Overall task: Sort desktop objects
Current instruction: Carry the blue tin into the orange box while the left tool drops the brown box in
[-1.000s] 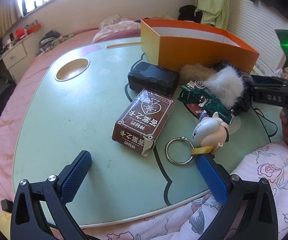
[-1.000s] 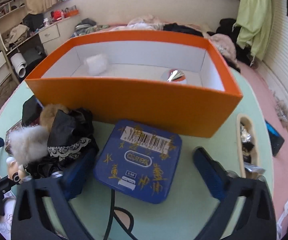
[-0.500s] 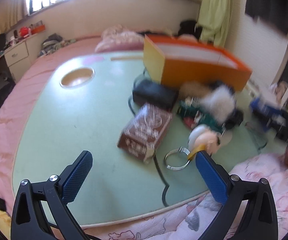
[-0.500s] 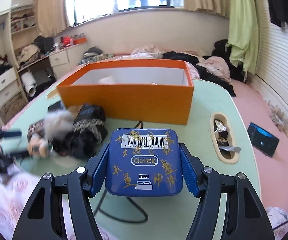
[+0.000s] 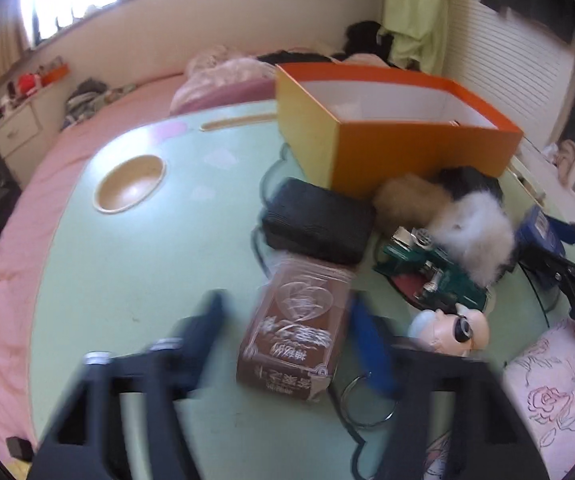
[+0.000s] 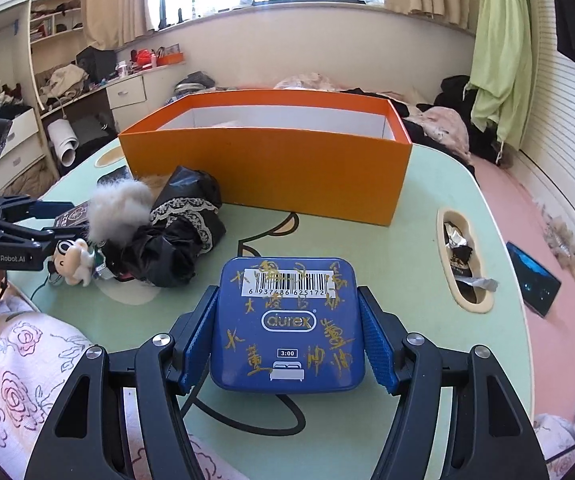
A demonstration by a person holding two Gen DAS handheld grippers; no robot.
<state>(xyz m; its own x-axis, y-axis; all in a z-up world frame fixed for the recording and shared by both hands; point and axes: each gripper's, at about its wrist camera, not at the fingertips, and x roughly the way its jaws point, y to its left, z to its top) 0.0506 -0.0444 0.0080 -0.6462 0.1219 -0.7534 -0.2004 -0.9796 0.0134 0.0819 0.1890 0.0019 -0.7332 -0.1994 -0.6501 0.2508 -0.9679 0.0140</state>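
Right gripper (image 6: 287,336) clamping blue tin (image 6: 287,326)

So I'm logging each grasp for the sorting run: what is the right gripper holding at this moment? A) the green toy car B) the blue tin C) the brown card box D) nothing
B: in the right wrist view the right gripper has both blue pads pressed against the sides of the blue tin, with the orange box farther ahead on the table.
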